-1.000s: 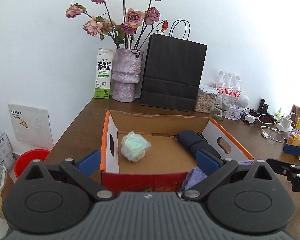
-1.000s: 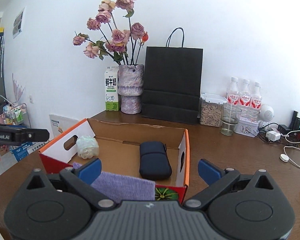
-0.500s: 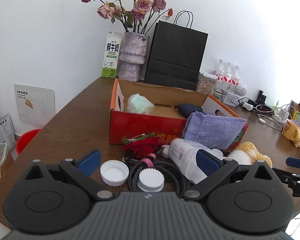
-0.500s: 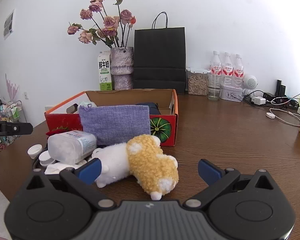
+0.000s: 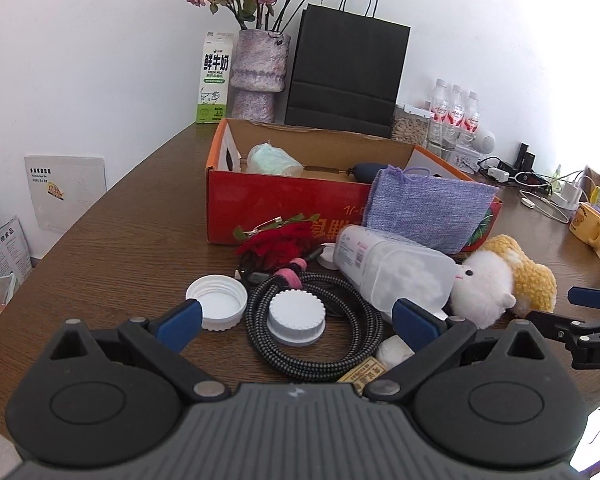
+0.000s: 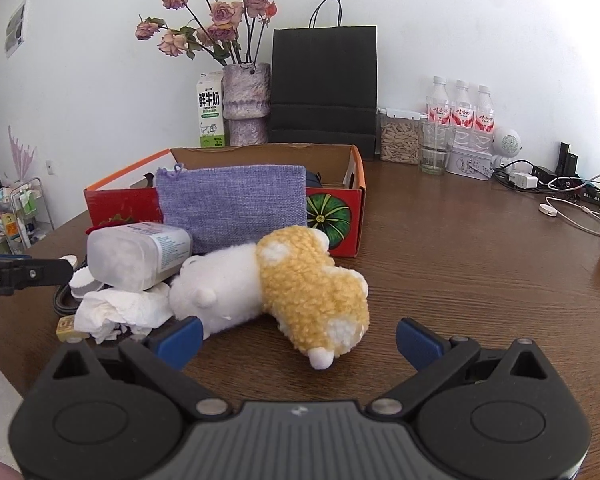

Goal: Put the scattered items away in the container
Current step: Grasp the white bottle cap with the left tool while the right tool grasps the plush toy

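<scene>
- The right hand-held gripper (image 6: pixel 298 338) hangs with its jaws spread wide and nothing between them, just in front of the plush toy (image 6: pixel 284 280) that lies on the worktop (image 6: pixel 480 264).
- The plush toy lies straight ahead of that gripper and a little left of its centre line. Its long axis runs slantwise, from the white head at the left and farther back to the yellow rump and white tail tip at the near right.
- The left hand-held gripper (image 5: pixel 296 320) is likewise open and empty, poised over the coiled black cable (image 5: pixel 364 334) with a white cap (image 5: pixel 297 314) in its middle and a second, upturned cap (image 5: pixel 217 301) beside its left finger.
- From the left wrist view the plush toy sits well off to the right, past the fallen plastic jar (image 5: pixel 392 270), so the right hand is judged the nearer one for it.
- The cardboard box (image 6: pixel 340 216) stands just behind the pile, with a purple pouch (image 6: pixel 232 204) draped over its near wall; a grasped thing would have to travel forward and up over that wall.
- A grip across the toy's narrow waist, square to its long axis, looks the most secure choice.
</scene>
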{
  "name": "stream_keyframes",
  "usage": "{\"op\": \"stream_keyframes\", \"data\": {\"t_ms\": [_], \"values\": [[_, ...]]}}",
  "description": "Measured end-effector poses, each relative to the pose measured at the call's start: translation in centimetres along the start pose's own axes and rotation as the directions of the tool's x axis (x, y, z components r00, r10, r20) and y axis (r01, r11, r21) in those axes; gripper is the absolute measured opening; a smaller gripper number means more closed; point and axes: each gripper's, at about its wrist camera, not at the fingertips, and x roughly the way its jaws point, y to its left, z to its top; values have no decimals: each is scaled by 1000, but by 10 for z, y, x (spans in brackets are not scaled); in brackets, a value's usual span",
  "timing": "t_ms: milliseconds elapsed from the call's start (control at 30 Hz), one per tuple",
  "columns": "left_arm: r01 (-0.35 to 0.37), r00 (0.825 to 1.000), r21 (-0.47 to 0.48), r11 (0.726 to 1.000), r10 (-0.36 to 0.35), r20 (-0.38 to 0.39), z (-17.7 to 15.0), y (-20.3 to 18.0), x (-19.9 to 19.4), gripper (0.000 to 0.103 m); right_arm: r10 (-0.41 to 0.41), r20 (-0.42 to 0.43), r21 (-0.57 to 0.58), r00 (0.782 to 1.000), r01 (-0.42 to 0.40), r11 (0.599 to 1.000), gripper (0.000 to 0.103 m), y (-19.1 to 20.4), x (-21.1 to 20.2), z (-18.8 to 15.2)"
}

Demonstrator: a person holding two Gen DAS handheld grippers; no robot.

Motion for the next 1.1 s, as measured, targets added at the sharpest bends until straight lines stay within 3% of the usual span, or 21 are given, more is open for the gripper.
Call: {"op": "stream_keyframes", "data": {"t_ms": [167,433,500,533,567,900,1000,1100], "values": [[-32,999,-17,999,32,-7,0,11,1,103,-35,-41,-68,999,32,997,103,-2,22,8],[-57,998,-32,998,57,-9,1,20,0,103,-5,-93,-196,996,-14,981,102,-1,56,22],[-62,998,-36,997,61,-12,1,23,1,103,14,-100,-205,995,-35,978,91,-1,58,23],[-65,998,-38,997,65,-15,1,24,2,103,34,-103,-202,994,-54,978,68,-1,58,23],[-71,997,-41,997,70,-18,0,26,3,103,56,-110,-193,992,-77,978,51,-2,57,23],[-162,987,-60,985,161,-18,1,40,13,103,-3,-38,-44,999,1,999,50,-8,39,6],[-200,980,-63,978,199,-26,1,45,17,103,-24,-28,-37,999,23,999,50,-6,39,2],[-193,981,-57,979,192,-25,0,48,20,103,-42,-19,-48,999,41,998,50,-2,39,0]]}}
